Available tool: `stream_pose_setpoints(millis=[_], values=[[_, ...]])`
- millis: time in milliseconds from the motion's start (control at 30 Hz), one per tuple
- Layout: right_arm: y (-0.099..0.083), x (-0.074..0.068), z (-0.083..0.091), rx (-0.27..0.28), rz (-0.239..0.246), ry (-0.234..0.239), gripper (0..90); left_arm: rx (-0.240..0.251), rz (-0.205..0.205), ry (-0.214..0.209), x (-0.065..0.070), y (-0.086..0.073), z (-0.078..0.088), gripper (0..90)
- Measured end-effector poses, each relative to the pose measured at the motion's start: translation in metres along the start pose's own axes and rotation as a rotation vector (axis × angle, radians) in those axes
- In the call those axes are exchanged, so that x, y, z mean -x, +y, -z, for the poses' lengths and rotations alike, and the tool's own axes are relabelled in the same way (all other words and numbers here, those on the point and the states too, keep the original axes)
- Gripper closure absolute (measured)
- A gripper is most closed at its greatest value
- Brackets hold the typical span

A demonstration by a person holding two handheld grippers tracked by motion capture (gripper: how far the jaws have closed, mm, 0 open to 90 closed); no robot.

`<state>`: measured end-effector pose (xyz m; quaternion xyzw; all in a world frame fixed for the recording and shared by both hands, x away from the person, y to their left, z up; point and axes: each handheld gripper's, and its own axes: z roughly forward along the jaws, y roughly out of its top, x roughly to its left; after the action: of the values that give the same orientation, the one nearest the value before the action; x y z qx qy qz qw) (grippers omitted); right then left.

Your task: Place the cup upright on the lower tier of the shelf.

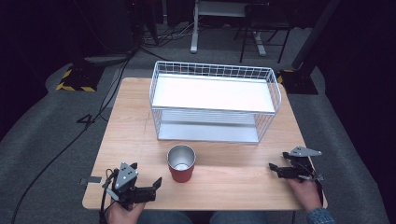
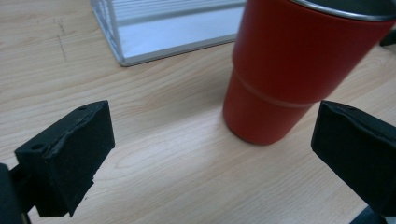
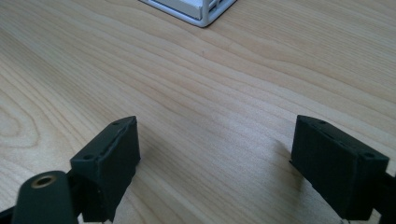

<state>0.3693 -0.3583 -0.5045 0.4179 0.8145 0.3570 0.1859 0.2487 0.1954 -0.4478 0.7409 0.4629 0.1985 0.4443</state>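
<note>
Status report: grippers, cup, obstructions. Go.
Left gripper open, near red cup. Right gripper open, holding nothing. Cup upright on table, before wire rack. Path clear.

- 1 wooden table [image 1: 224, 184]
- 1 white wire rack [image 1: 215, 100] at the table's far middle, with 2 shelf levels
- 1 red tumbler [image 1: 181, 163], steel inside, just in front of the rack, upright
- 2 handheld grippers: left gripper [image 1: 148, 184] near-left of the tumbler, right gripper [image 1: 279, 164] well off to the tumbler's right
- 2 black jaws on each gripper, 4 total, spread apart
- 2 hands, one per gripper
</note>
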Motion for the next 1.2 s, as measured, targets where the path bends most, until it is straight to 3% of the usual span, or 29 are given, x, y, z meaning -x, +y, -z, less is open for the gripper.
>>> stream_pose_setpoints(millis=[200,367,633,700,933,1200], values=[[0.000,0.000,0.000,0.000,0.000,0.000,15.6,0.005,-0.016,-0.036,0.014,0.001,-0.004,0.1],[0.000,0.000,0.000,0.000,0.001,0.002,15.6,0.016,0.008,-0.074,0.019,0.000,-0.008,0.1],[-0.001,-0.001,0.001,0.002,0.003,0.005,15.6,0.017,0.015,-0.087,0.026,0.000,-0.018,0.1],[-0.001,-0.001,0.001,0.002,0.002,0.005,15.6,0.013,0.020,-0.106,0.028,0.000,-0.024,0.1],[-0.001,-0.001,0.001,0.002,0.003,0.006,15.6,0.008,0.025,-0.095,0.033,-0.003,-0.038,0.0],[-0.001,-0.001,0.001,0.002,0.003,0.006,15.6,-0.040,0.048,-0.094,0.032,-0.007,-0.058,0.0]])
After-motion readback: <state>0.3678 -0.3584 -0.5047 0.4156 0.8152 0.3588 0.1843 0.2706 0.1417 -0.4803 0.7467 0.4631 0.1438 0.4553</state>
